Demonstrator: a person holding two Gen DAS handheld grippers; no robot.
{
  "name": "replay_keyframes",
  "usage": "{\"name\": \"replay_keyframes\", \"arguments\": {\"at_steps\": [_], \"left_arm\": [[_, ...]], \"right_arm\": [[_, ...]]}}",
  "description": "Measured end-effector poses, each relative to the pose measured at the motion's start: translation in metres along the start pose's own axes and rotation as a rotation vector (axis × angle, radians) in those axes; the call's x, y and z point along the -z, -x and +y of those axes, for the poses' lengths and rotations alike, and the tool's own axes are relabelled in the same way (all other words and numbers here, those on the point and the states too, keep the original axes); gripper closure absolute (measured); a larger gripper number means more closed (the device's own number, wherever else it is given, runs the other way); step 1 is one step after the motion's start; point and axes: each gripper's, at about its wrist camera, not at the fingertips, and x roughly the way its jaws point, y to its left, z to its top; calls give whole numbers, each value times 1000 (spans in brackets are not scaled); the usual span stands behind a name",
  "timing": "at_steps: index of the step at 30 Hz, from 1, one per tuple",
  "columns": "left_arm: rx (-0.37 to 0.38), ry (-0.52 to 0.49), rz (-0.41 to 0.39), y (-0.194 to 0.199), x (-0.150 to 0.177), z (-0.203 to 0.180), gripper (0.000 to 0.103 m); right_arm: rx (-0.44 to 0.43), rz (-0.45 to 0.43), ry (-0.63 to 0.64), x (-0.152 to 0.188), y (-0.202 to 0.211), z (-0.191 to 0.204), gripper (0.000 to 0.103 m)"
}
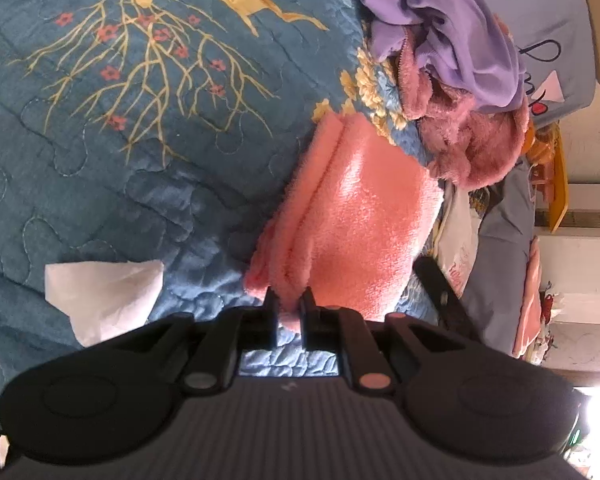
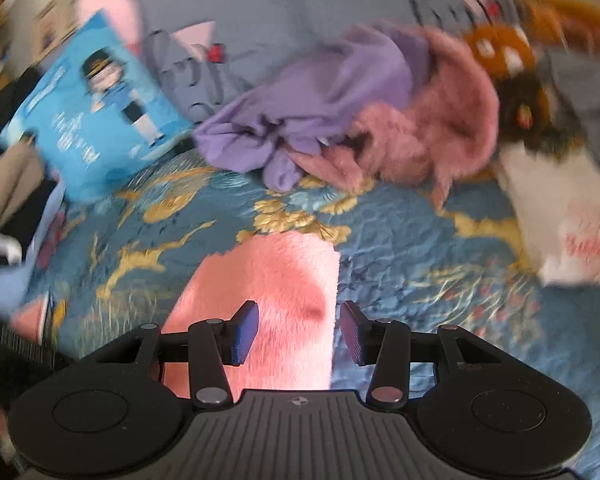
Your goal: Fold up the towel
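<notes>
The pink fleece towel (image 1: 360, 216) lies on the blue quilted bedspread (image 1: 120, 160), already doubled into a narrow, thick strip: several layered edges run side by side along its one long side in the left wrist view. It sits toward the side of the bed where a heap of clothes is piled, a purple garment (image 1: 440, 28) over a dusty-pink fuzzy one (image 1: 472, 140), just beyond the strip's far end.

The left gripper (image 1: 289, 304) is closed down to a narrow slit and pinches the near corner of the towel's layered edge between its fingers. The right gripper (image 2: 300, 332) is spread wide and holds nothing; it hovers over the towel's near end, one finger above the pile and the other past its edge over the bedspread. Its view is smeared by motion.

By my reading, a fold is in hand or being tidied, with one corner held and the other hand free. If another fold is wanted, the right gripper needs to close on the matching corner, catching all layers at once, so both ends lift evenly. A white tissue (image 1: 104, 296) lies apart on the bedspread.
</notes>
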Motion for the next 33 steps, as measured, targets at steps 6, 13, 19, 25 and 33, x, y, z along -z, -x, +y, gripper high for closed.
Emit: {"name": "replay_keyframes", "arguments": {"at_steps": [6,13,19,25,33], "left_arm": [[-41,19,26,-9,-4,-1,89],[-82,57,41,-15,-11,3,82],[-111,35,35,-16,-12,-1,78],[-113,22,20,-14,-14,-3,77],[-118,-42,-23,-7,-10,-17,77]], "right_arm": [[-144,85,-329,-5,-34,-43,45],[-169,103,-397,-4,-48,-54,76],[-136,98,-400,-3,-54,-56,91],[-66,78,-301,1,-56,-45,90],[-237,78,-458,14,-29,-74,43]]}}
